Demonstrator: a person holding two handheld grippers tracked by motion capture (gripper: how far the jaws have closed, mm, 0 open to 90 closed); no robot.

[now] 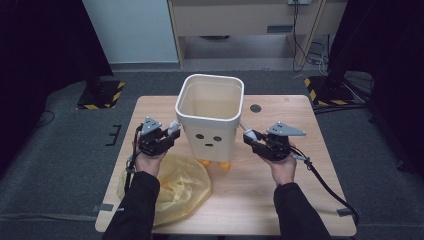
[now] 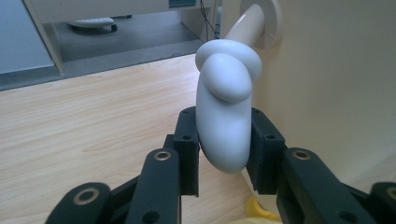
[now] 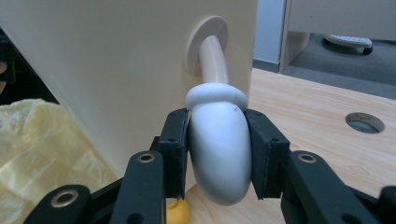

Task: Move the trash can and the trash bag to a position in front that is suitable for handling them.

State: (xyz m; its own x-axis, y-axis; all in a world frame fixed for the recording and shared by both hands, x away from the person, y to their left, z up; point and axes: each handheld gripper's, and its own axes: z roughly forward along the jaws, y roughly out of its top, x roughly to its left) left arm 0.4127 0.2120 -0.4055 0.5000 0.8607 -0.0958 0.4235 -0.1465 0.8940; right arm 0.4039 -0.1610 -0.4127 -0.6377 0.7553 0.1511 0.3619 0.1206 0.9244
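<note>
With the cream bin (image 1: 209, 117) standing upright mid-desk, nearer the far edge, each claw pinches one of its side arms: left gripper (image 1: 167, 136) clamps the left white mitt (image 2: 224, 116), right gripper (image 1: 254, 137) clamps the right white mitt (image 3: 218, 144). Both mitts hang roughly vertical, jaws squeezing across the short axis. Grips sit symmetric, opposite sides, same height, so a lift likely stays level. Yellow bag (image 1: 175, 187) lies at the near-left corner, just beside the bin's orange feet (image 1: 216, 164).

No words or numbers to read

The cream bin (image 1: 210, 117) has a little face of two dots and a short line, but no letters, labels or brand names.
</note>
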